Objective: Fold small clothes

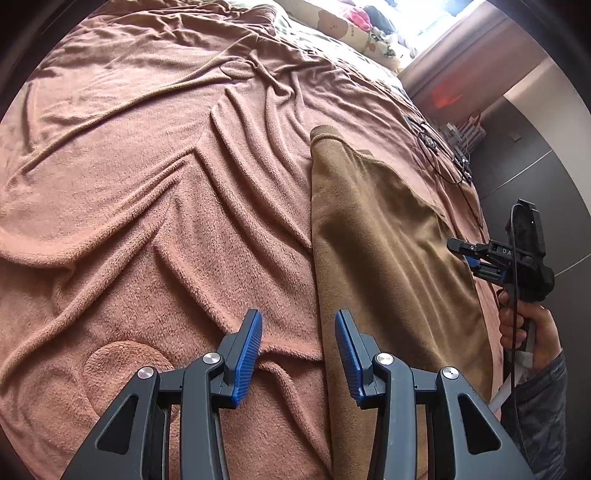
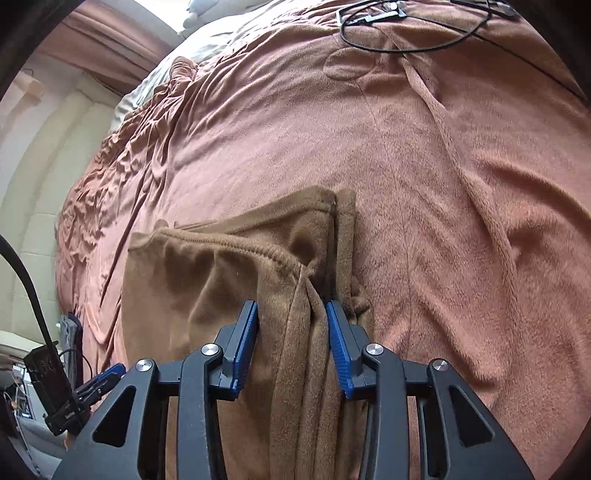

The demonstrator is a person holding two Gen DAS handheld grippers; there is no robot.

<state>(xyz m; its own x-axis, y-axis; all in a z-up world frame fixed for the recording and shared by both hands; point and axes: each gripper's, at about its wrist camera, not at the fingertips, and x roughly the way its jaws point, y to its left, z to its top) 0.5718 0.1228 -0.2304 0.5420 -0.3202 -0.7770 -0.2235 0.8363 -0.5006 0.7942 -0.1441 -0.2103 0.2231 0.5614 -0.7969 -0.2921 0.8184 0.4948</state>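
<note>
A small brown fleece garment lies flat on a pink fleece blanket, partly folded over itself. My left gripper is open, its blue pads straddling the garment's left edge close above the blanket. My right gripper is at the garment's right edge in the left wrist view. In the right wrist view the right gripper is open, with a bunched fold of the garment lying between its blue pads, which do not pinch it. The left gripper shows at the lower left.
The blanket covers a bed and is heavily wrinkled. Black cables and small devices lie near the bed's right edge; they also show in the right wrist view. Patterned pillows lie at the head. A padded wall is beside the bed.
</note>
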